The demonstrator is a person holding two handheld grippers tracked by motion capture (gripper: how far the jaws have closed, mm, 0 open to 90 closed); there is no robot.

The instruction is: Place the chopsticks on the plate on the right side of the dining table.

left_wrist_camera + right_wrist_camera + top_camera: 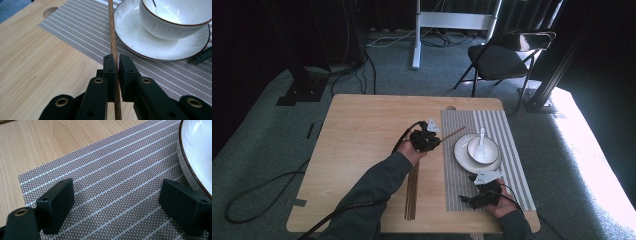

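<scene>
Chopstick (113, 37), a single brown wooden one, is pinched between the closed jaws of our left gripper (426, 139), which we hold above the light wooden table (362, 135) at the left edge of the grey striped placemat (504, 130); the stick's far end reaches over the mat toward the white plate (462, 155) that carries a white bowl (484, 150) with a white spoon (482, 136) in it. More chopsticks (412, 192) lie in a bundle on the table near our left forearm. Our right gripper (482, 197) rests over the near end of the placemat, jaws spread wide with nothing between them. We judge that we are carrying the stick to the place setting; next it calls for lowering it flat onto the mat beside the plate, then loosening the grip
</scene>
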